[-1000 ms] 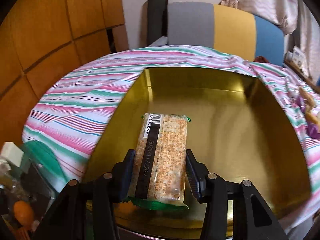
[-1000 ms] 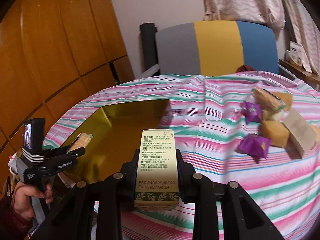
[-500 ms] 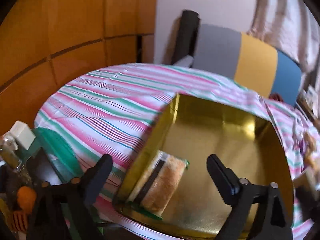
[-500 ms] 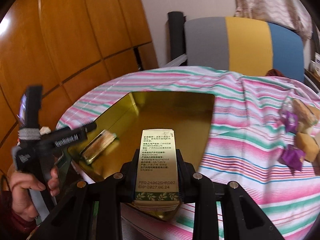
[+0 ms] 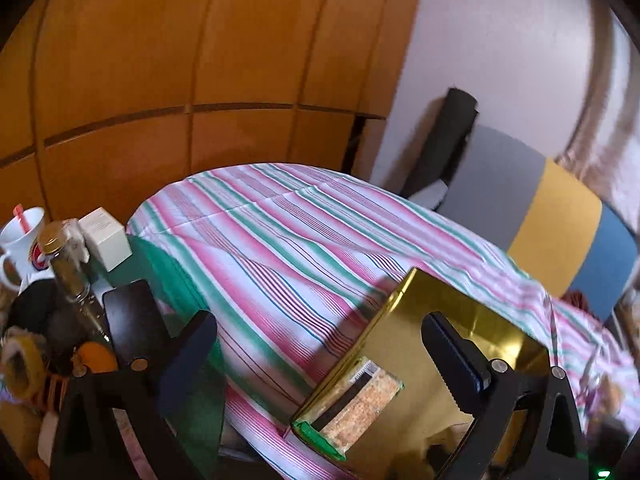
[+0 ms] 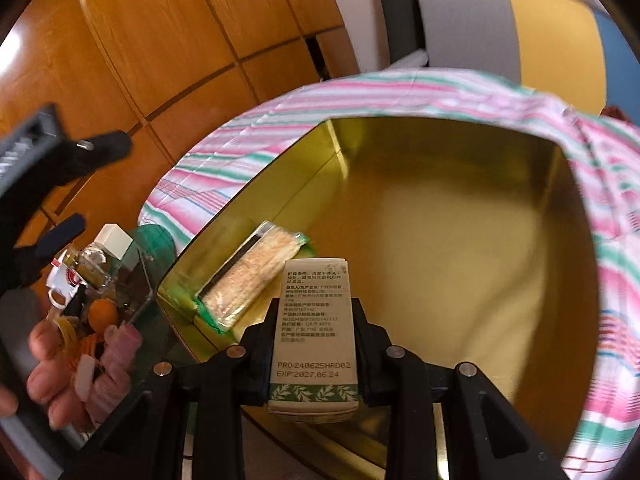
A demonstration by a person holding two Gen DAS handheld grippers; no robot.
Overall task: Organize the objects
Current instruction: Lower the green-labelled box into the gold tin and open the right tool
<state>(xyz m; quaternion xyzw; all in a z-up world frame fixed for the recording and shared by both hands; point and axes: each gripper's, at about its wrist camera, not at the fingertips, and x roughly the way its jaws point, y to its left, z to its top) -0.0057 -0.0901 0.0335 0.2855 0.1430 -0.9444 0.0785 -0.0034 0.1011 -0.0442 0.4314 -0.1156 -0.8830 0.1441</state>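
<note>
We see the cracker packet (image 6: 250,276) lying in the gold tin's (image 6: 460,216) near-left corner, along its left wall. Our right claw (image 6: 313,350) grips a printed carton (image 6: 314,332) upright above the tin's near edge, beside the packet. Our left claw (image 5: 320,354) gapes empty over the striped desk (image 5: 280,240), left of the tin.

Orange wood panelling (image 5: 160,60); white wall (image 5: 500,60); grey-yellow-blue chair (image 6: 520,40) behind.
</note>
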